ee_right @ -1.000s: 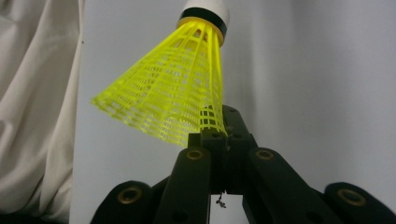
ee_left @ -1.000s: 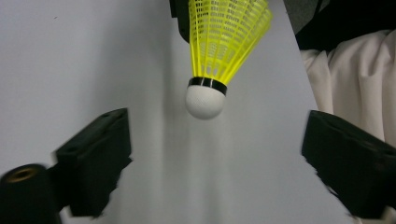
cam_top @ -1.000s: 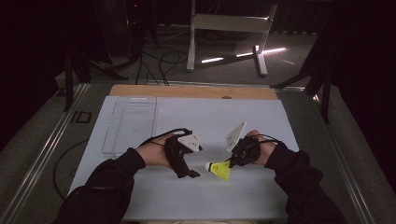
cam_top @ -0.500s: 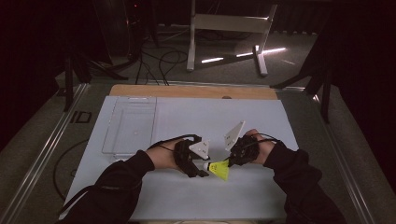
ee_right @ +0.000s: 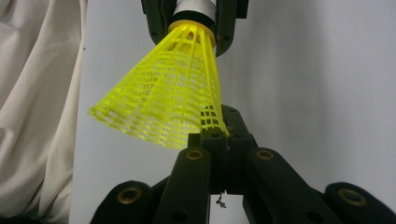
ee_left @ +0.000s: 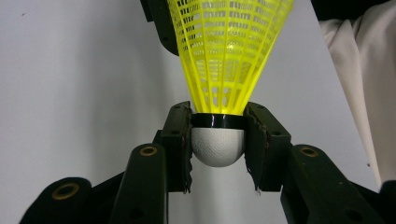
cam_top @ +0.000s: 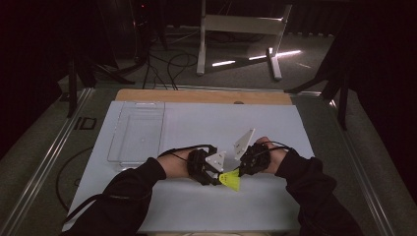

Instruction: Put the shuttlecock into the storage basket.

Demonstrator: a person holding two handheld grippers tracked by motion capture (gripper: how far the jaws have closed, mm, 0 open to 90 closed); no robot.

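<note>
Your left tool [ee_left: 218, 140] has moved in since a second ago and now pinches the shuttlecock's [cam_top: 230, 180] white cork, while your right tool [ee_right: 223, 140] is pressed together on its yellow skirt rim, above the surface [cam_top: 196, 123].

The left hand-held gripper [cam_top: 215, 174] has moved rightward across the worktop [cam_top: 196, 128] to the yellow shuttlecock [cam_top: 230, 181]. Its jaws have closed on the white cork. The right hand-held gripper [cam_top: 241, 169] has barely shifted, pinching the skirt's edge as before.

White mat [cam_top: 206, 123] lies open ahead; only the clear tray [cam_top: 136, 135] blocks far left
</note>
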